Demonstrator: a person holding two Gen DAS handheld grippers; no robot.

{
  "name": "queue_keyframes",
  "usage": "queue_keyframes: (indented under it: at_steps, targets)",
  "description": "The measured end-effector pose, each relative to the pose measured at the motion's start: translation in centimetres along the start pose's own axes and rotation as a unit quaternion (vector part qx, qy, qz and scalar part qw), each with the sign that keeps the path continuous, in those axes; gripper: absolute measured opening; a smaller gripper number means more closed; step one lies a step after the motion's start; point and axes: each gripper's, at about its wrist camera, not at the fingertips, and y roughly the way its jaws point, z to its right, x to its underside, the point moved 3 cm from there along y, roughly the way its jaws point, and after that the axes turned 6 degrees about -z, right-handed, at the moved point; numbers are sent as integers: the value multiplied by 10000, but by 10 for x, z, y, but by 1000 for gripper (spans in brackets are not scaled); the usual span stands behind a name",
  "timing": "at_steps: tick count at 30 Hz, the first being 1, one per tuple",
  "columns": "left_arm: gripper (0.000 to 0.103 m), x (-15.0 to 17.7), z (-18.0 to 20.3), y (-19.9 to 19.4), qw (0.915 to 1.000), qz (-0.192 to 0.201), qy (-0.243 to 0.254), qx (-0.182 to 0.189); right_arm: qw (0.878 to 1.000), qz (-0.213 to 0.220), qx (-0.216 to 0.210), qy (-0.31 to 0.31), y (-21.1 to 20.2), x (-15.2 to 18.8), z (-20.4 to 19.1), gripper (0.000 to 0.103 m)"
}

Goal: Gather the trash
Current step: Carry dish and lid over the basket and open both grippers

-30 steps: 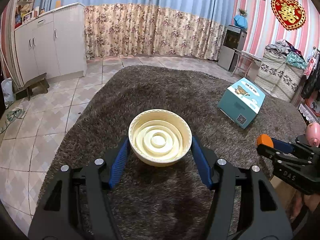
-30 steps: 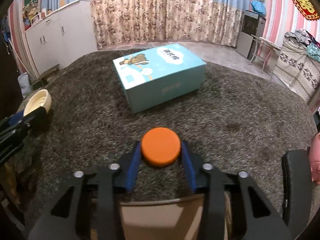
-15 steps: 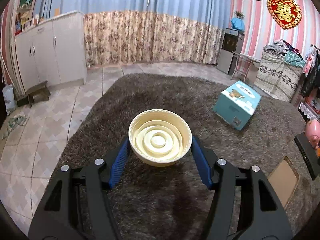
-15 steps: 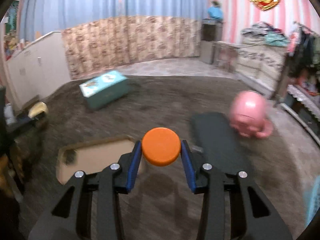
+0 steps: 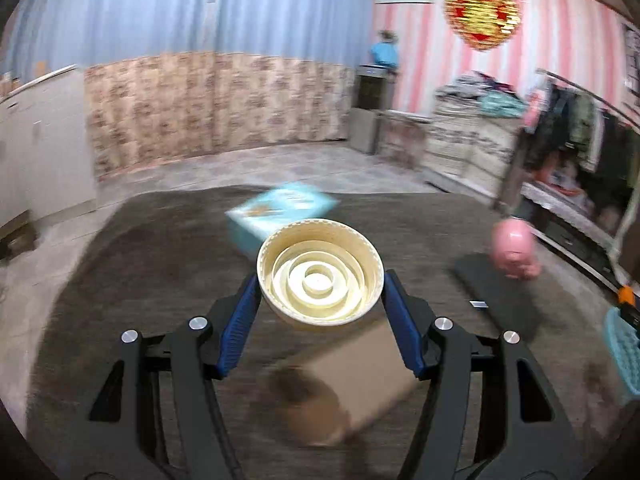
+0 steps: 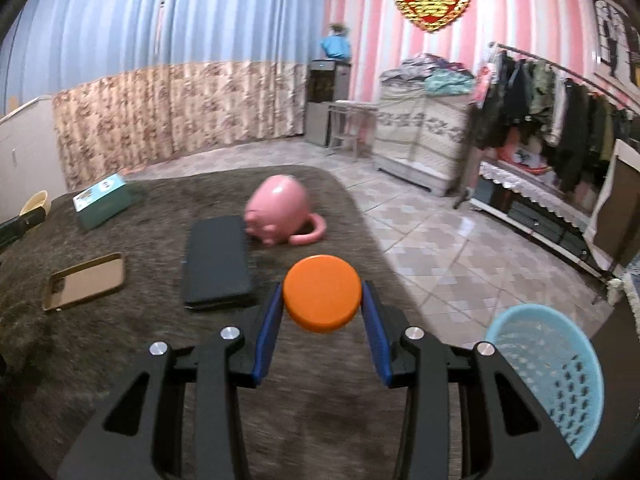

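1. Change since a second ago: both your views have swung to the right across the room. The teal box (image 5: 280, 212), then off to the right of the left gripper, now lies behind the cream lid, and the pink pig, the dark pad and the blue basket have come into your right view.
2. Cream lid (image 5: 320, 276): round, ribbed inside with concentric rings, hollow side facing the camera. Your left gripper (image 5: 320, 300) clamps it by the rim between the blue pads (image 5: 240, 320), clear of the rug.
3. Orange cap (image 6: 322, 292): flat, round, smooth face up. Your right gripper (image 6: 322, 312) is closed on it, one blue pad on each side, above the rug's right edge.
4. Blue basket (image 6: 560, 376): perforated plastic, low at the right of the right view, beside the rug; only its edge shows in the left view.
5. Dark pad (image 6: 218, 264): flat, rectangular, lying on the rug just ahead and left of the orange cap.
6. Pink pig (image 6: 280, 208): glossy figure with a curled tail, touching or just beside the pad's far corner; blur hides which.
7. Tan phone case (image 6: 86, 280): flat on the rug, left of the pad.
8. Rug (image 6: 152, 360): dark brown, shaggy, bearing the pad, pig, case and box.
9. Surroundings: tiled floor (image 6: 440, 248), a clothes rack along the right wall.
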Motion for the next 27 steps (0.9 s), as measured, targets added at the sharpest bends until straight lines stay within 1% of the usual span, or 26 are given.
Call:
queue_keyframes:
  at_steps: [3,7,13,15,16,17,21,24,26,27]
  targets:
    - [61,3,51,1,9989,-27,377,292,9996,76,159,220,-10,3,32,40]
    - [61,13,111,5,9947,-156,726,716,9974,113,521,474,-21,12,78,40]
    - [61,25,206,4,9809,-149,1416,1329,9901,99,928,1052,-26,31,147,40]
    - [61,27,228,4,9765,-102,1575,1466,9878,100,1031,1162,-27,37,162,40]
    - [61,28,246,4,9728,-94,1686,1585,9863,114,1104,1216,-29,41,172,40]
    - [61,29,254,4,9708,-109,1733,1656,9850,119,1170,1265,-31,44,181,40]
    - [61,37,309,5,9572,-177,2012,2072,9810,119,1330,1406,-34,52,204,40]
    - [61,47,345,5,9453,-230,2262,2337,9780,91,1455,1492,-35,59,220,40]
    - [61,55,369,5,9356,-276,2447,2530,9760,60,1516,1561,-34,65,231,40]
    - [61,58,374,5,9327,-290,2511,2573,9751,47,1545,1592,-34,68,236,40]
